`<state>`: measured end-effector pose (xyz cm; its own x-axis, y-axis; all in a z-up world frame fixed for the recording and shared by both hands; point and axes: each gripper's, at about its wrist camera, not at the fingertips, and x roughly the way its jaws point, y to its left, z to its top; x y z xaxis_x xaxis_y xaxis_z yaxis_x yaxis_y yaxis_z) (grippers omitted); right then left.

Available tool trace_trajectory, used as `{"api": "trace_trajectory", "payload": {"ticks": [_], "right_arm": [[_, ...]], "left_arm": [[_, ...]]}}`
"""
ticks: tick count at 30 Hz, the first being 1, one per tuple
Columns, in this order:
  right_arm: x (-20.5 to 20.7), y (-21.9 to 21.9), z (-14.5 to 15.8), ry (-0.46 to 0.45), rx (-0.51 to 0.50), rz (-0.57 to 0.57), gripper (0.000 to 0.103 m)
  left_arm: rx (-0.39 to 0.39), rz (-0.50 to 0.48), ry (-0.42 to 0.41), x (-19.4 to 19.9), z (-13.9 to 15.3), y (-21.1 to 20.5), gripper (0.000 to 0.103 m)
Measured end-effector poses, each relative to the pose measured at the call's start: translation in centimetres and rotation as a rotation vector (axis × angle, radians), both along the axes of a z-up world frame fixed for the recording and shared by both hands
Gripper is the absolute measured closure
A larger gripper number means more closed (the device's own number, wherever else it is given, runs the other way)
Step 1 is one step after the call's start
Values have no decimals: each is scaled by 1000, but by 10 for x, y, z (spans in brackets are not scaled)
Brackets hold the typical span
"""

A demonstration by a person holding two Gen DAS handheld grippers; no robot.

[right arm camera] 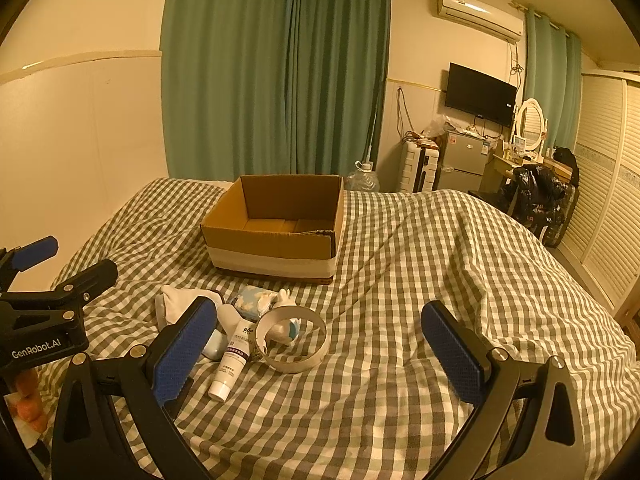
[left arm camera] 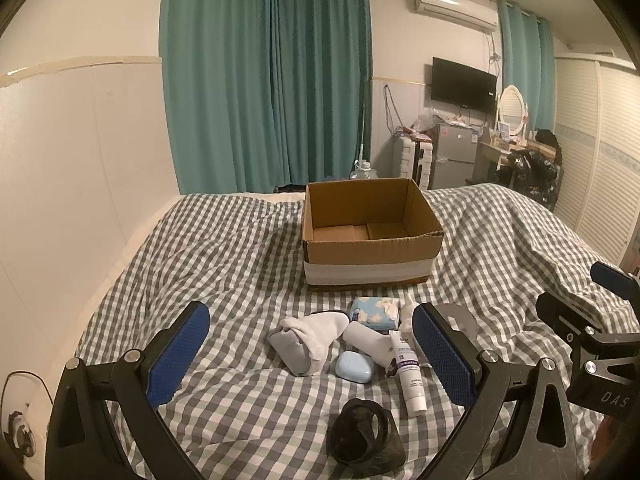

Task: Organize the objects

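A cluster of small objects lies on the checked bed, near its near edge: sock [left arm camera: 310,334], tissue pack [left arm camera: 375,312], blue case [left arm camera: 354,365], tube [left arm camera: 408,372], tape ring [right arm camera: 294,338] and a dark mesh item [left arm camera: 364,436]. They touch or overlap one another, probably gathered for sorting. Beyond them, toward the bed's far edge, stands an open box [left arm camera: 370,256], its interior showing nothing inside; judged as the destination, so the task appears not yet begun. The left claw [left arm camera: 310,356] hangs above the cluster, jaws spread wide and holding nothing, framing the sock and case as if lined up for a first pick. The right claw [right arm camera: 318,354] is likewise wide apart and unloaded, over bare bedding just right of the tape ring. Curtains [left arm camera: 264,80] back the scene.
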<state>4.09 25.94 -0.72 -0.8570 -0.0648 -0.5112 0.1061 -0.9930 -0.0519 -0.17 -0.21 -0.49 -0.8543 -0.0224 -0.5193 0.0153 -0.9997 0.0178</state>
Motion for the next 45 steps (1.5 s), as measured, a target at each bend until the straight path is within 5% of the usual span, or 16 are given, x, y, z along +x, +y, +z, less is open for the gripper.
{"api": "trace_trajectory", "payload": {"ticks": [28,34,42,45], "right_arm": [[-31,-8,-7,-34,24,56,0],[-62,-20,-3,-72,47,124,0],[-130,-34,-60,-301,128,194,0],[-141,-36,-87,-383,161,216,0]], "left_arm": [[22,1,-77,-34,-10,-11,0],[40,-7,-126,-73,-16,-26,0],[-83,-33,-319,-132,-77,-32,0],[-50,-46,-386,-144,-97,-39,0]]}}
